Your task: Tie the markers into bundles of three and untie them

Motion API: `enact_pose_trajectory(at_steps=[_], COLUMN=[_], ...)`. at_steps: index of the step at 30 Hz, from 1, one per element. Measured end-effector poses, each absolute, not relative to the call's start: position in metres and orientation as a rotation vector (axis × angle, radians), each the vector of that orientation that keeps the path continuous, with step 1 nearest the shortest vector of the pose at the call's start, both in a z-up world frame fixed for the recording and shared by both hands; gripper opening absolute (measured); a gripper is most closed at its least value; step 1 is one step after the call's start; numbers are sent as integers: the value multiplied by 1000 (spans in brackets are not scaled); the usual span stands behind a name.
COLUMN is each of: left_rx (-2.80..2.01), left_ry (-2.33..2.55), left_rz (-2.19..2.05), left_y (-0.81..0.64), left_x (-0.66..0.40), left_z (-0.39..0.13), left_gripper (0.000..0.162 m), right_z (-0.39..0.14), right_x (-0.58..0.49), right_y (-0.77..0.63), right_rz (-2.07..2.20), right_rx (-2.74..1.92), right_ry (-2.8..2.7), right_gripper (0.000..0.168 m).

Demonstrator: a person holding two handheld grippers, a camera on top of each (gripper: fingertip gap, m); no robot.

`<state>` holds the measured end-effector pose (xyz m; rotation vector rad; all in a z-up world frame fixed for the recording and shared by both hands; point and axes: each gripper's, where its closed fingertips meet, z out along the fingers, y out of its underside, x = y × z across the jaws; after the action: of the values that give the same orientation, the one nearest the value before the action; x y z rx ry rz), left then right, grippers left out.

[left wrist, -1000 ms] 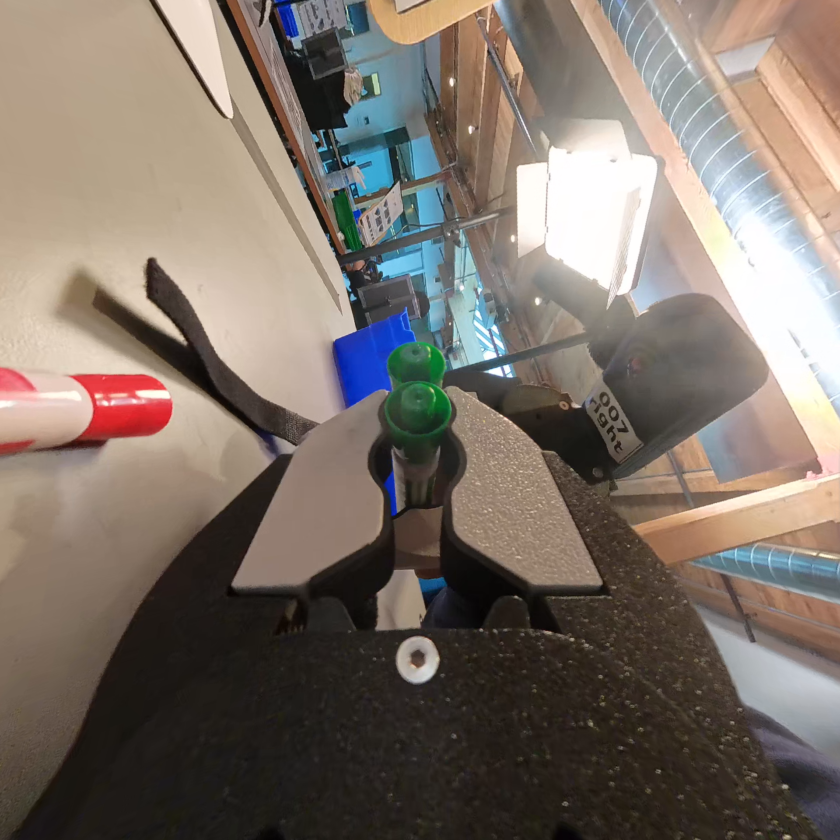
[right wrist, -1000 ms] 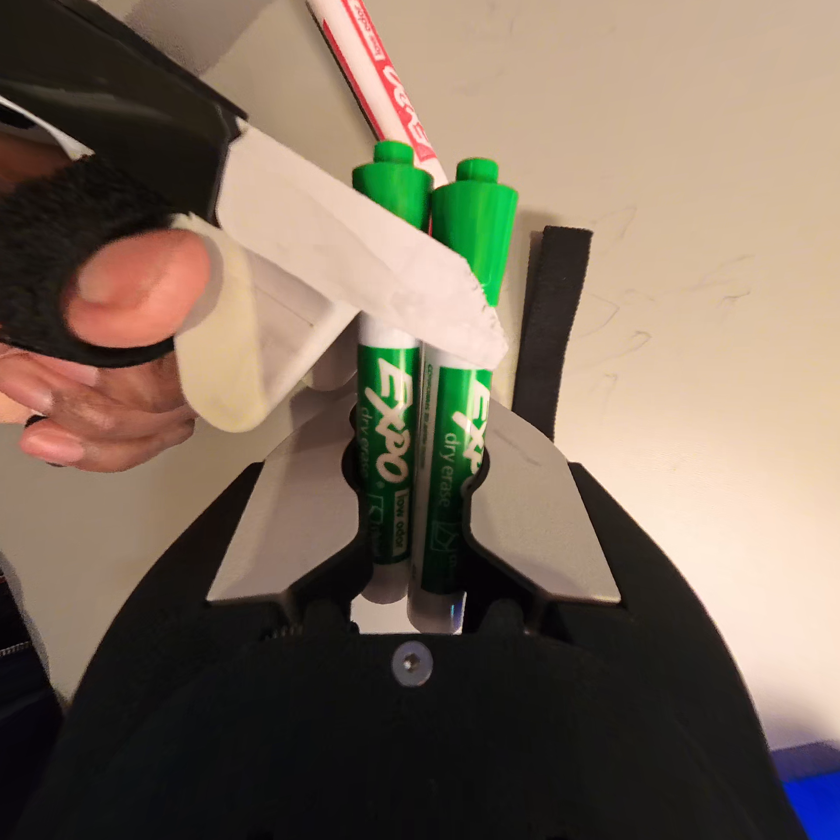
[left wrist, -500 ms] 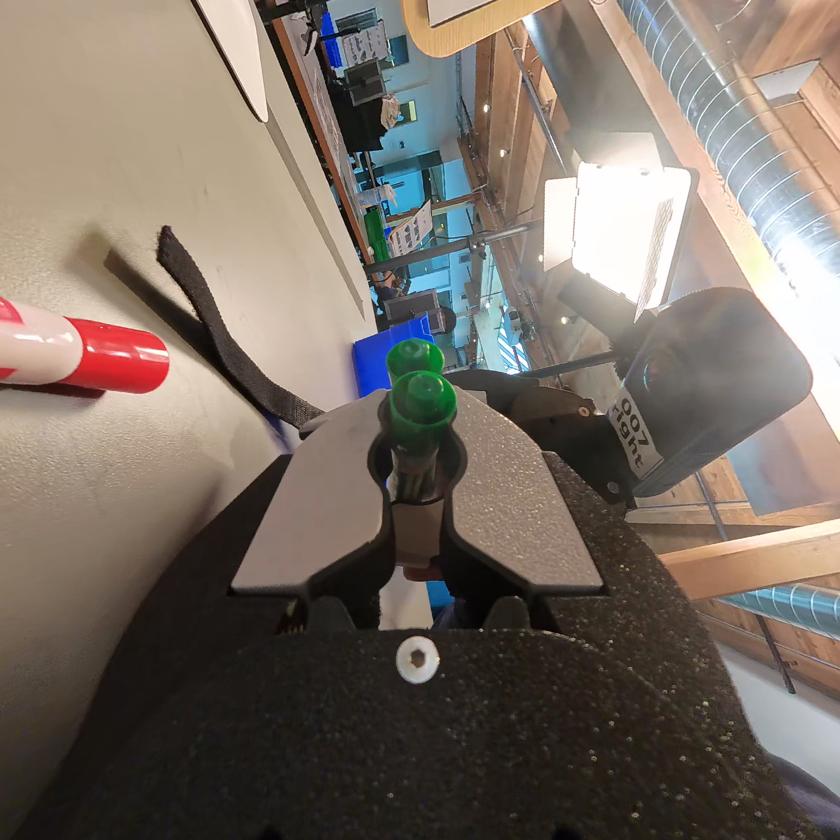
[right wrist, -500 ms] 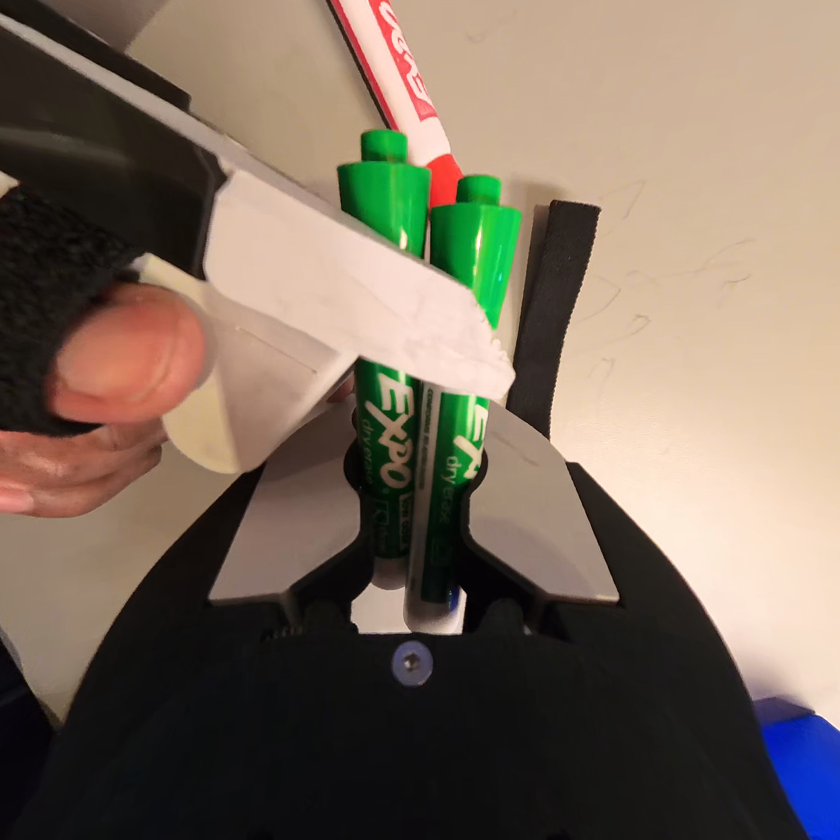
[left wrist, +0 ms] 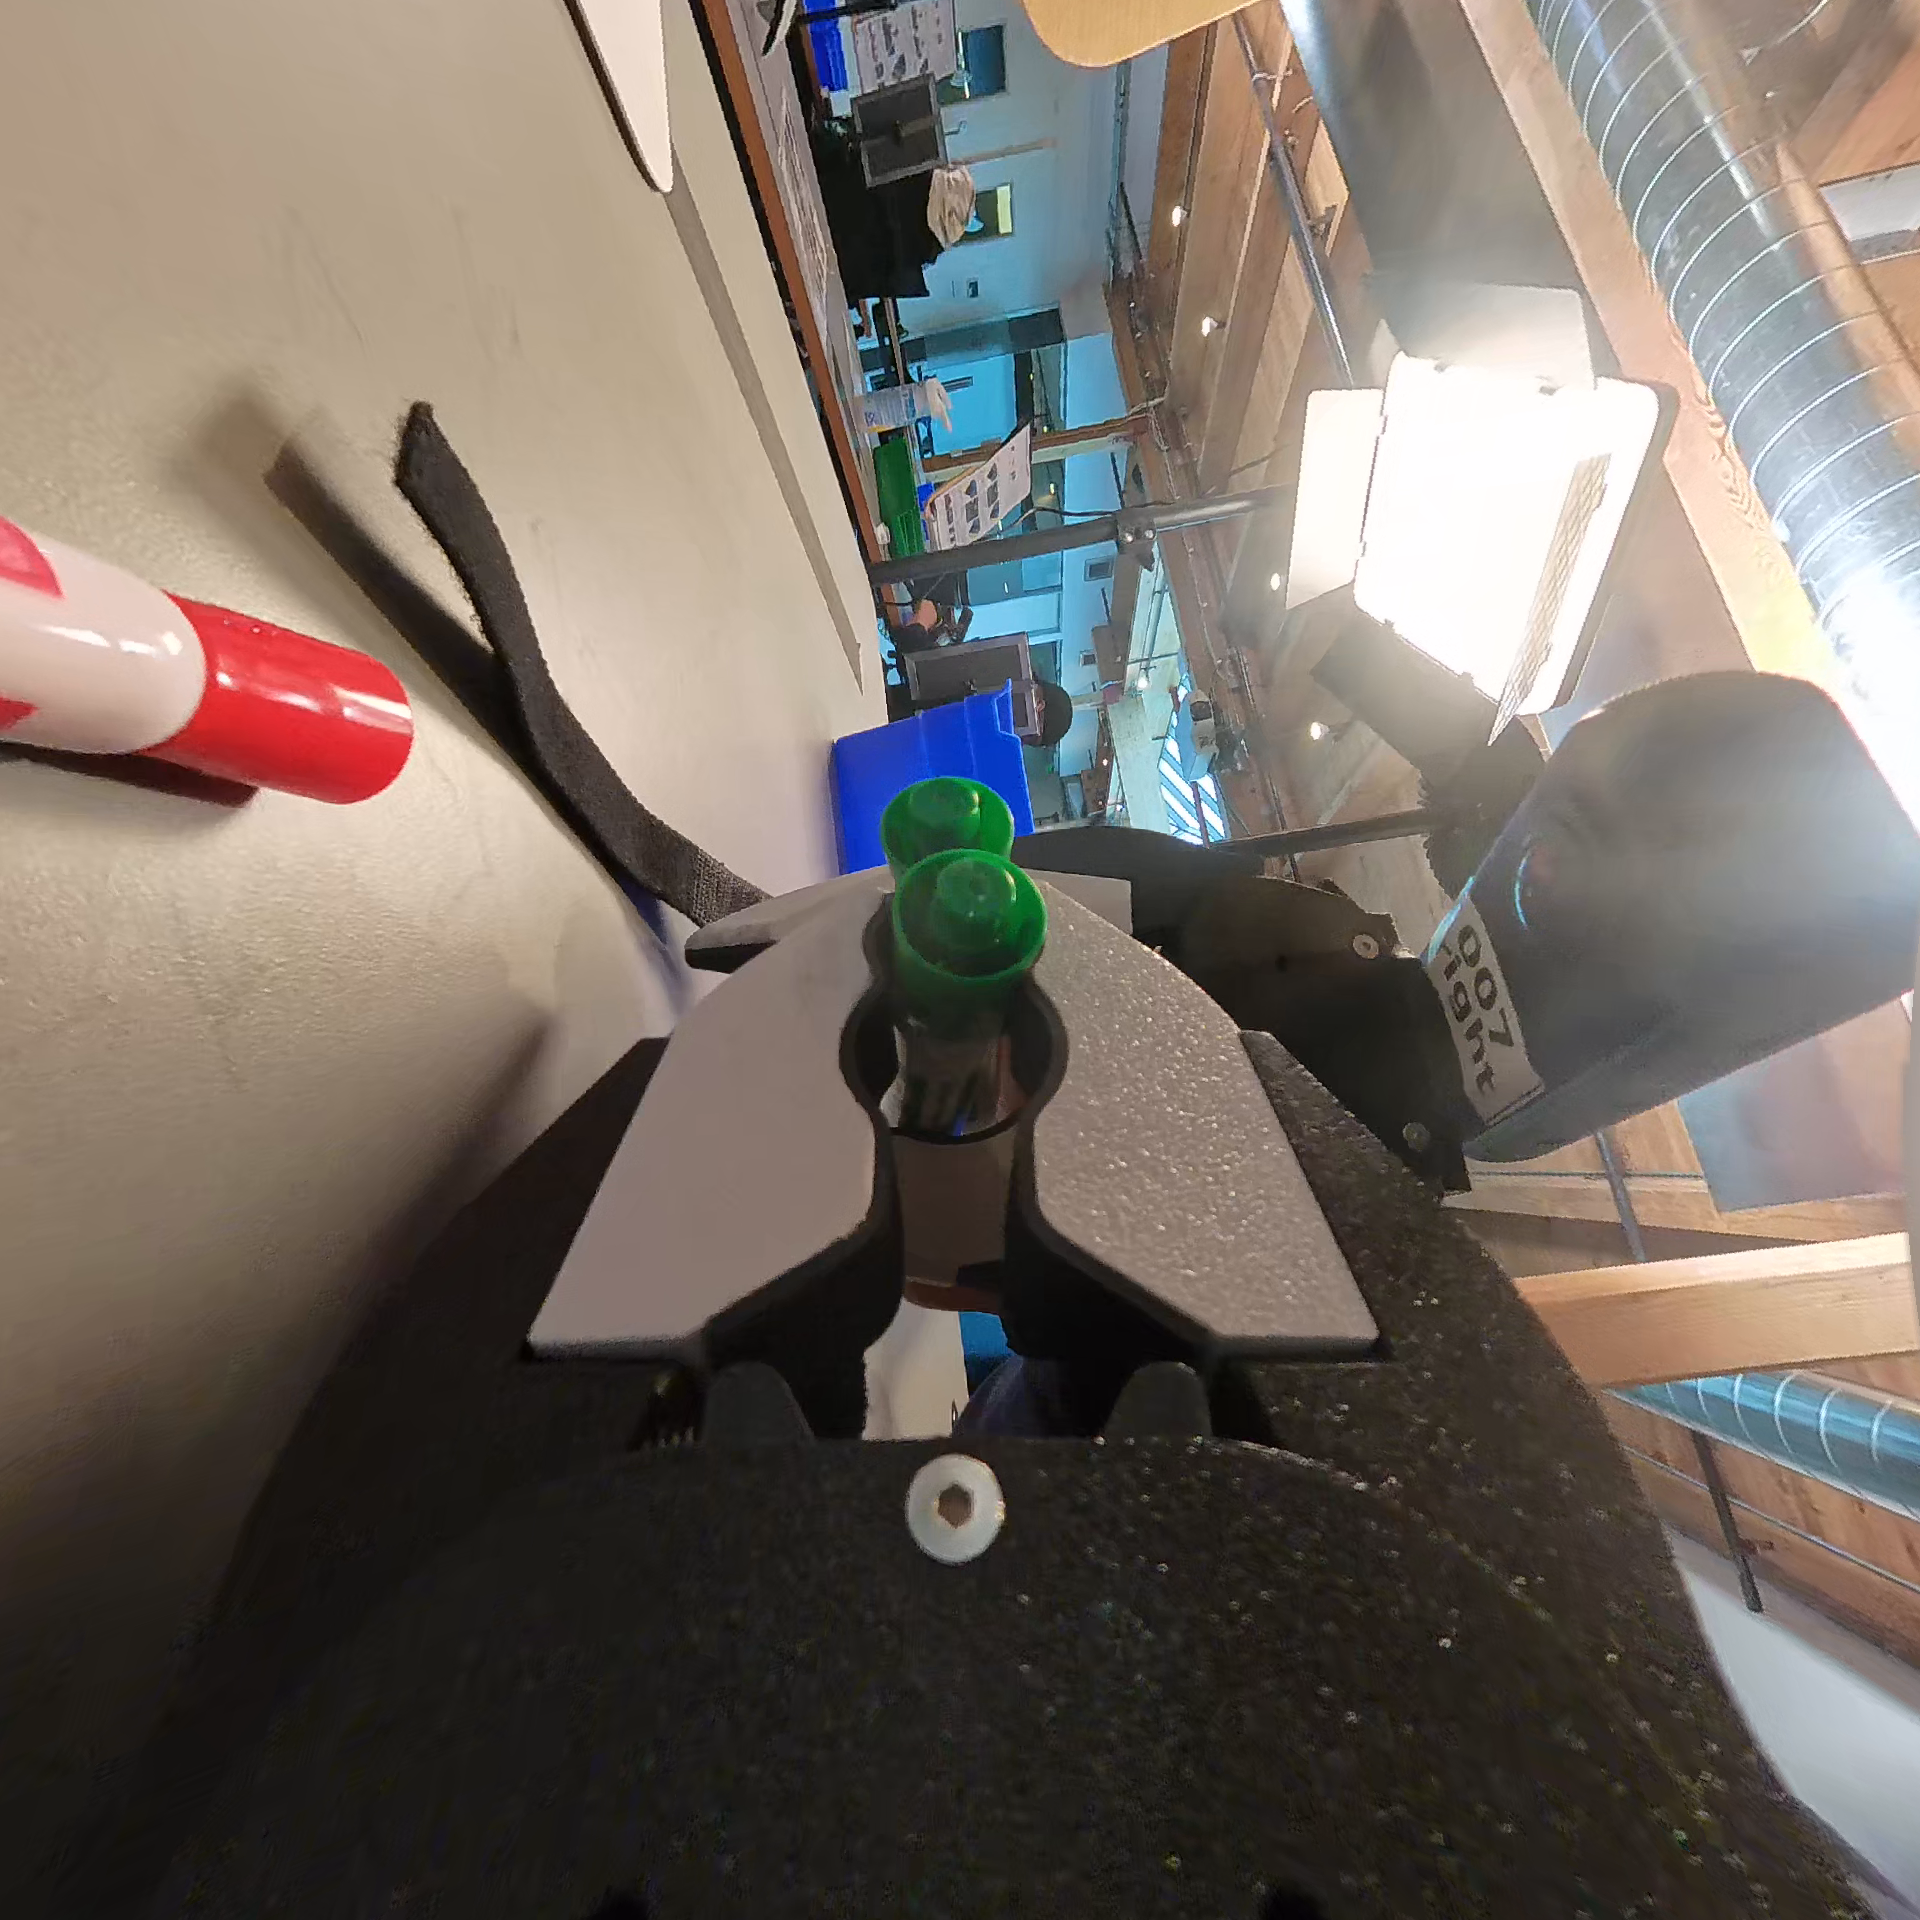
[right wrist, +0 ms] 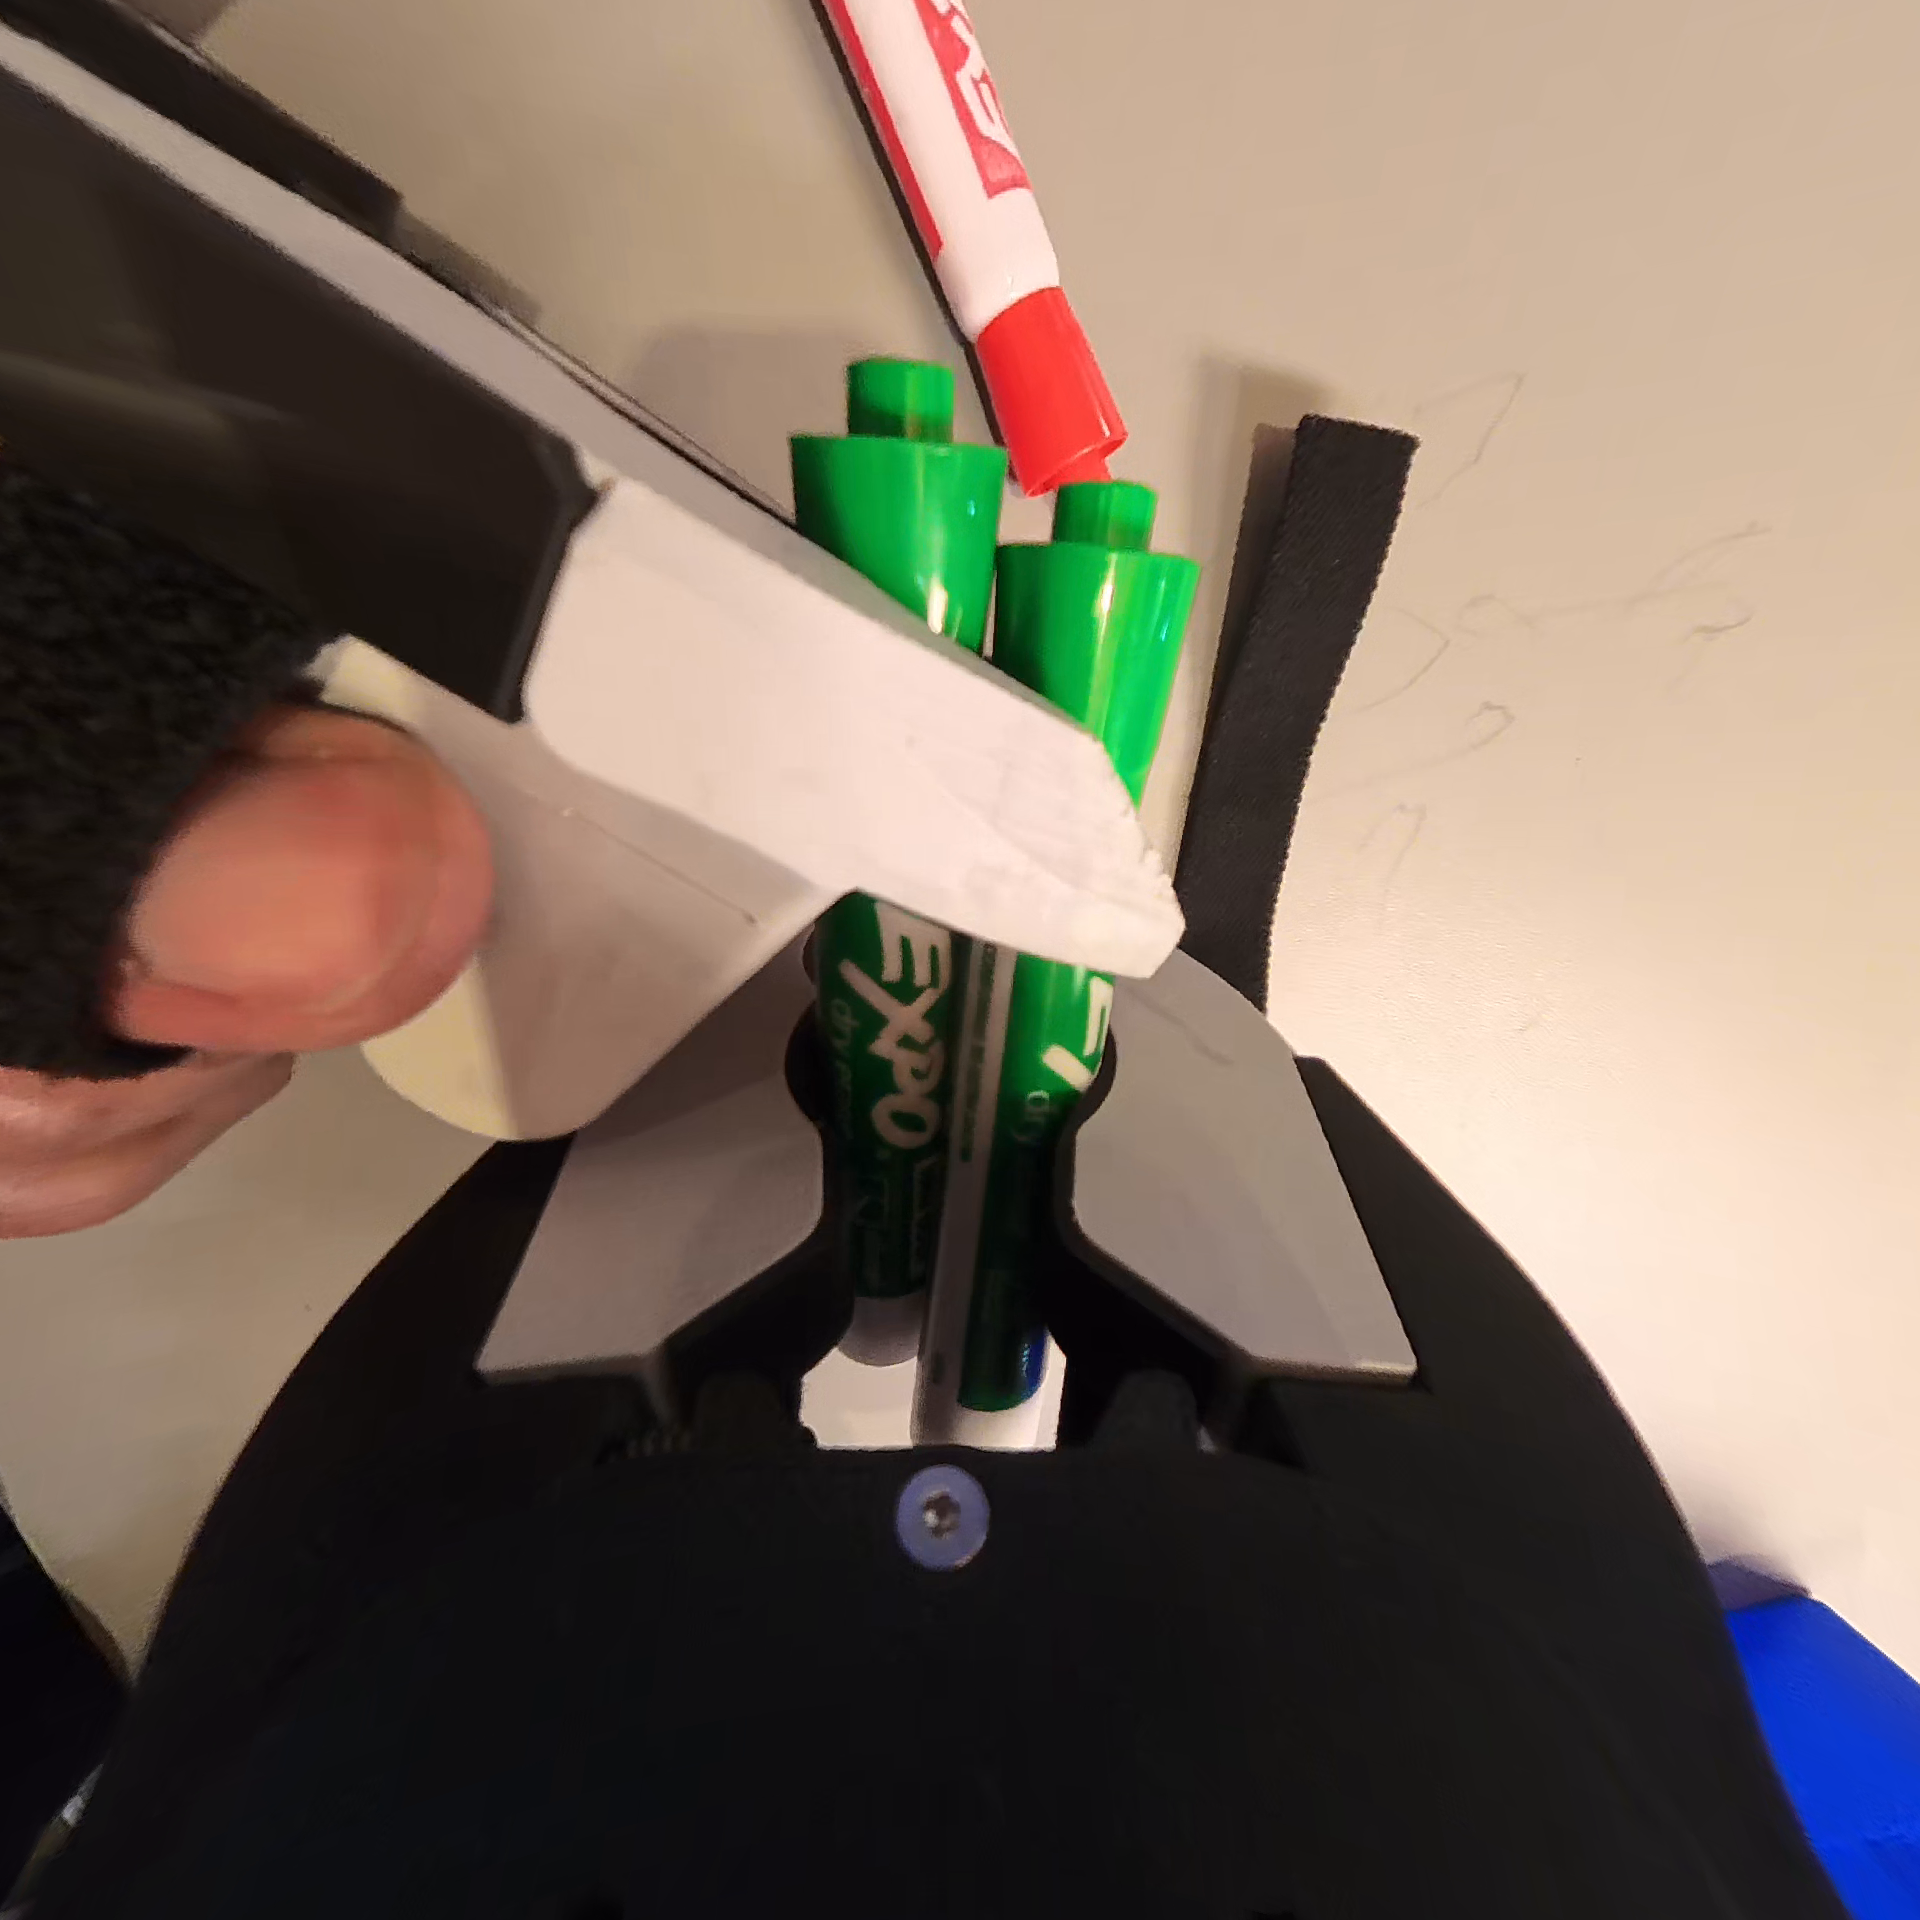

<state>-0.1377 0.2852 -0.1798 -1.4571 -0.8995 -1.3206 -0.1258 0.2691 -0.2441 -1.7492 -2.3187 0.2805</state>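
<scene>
Red marker [right wrist: 992, 223] slid lower in right wrist frame since earlier frame, red end now just beside green caps.

Table [right wrist: 1558, 312] filled upper frame, pale. Left gripper [right wrist: 1132, 914] entered from upper left, fingers clamped across green markers [right wrist: 1081, 665]. Right gripper [right wrist: 951, 1122] fingers pressed on same pair lower along barrels. Pair's long axis ran bottom to top of frame, caps pointing up. Black strap [right wrist: 1288, 675] lay right of pair, parallel. In left wrist view pair [left wrist: 966, 920] seen end-on at centre, caps toward camera.
</scene>
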Motion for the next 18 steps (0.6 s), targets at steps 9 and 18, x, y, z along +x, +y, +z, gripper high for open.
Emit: enact_pose_trajectory(at_steps=[9, 18], left_rx=[-1534, -1580], left_ry=[-757, -675], left_rz=[-1370, -1328], left_y=[281, 267], left_x=[-137, -159], left_z=[-179, -177], left_gripper=[29, 29], right_z=[-246, -243], right_x=[-127, -126], right_y=[271, 273], right_rz=[296, 323], right_rx=[-1756, -1755], right_ry=[-2311, -2307], right_gripper=[40, 41])
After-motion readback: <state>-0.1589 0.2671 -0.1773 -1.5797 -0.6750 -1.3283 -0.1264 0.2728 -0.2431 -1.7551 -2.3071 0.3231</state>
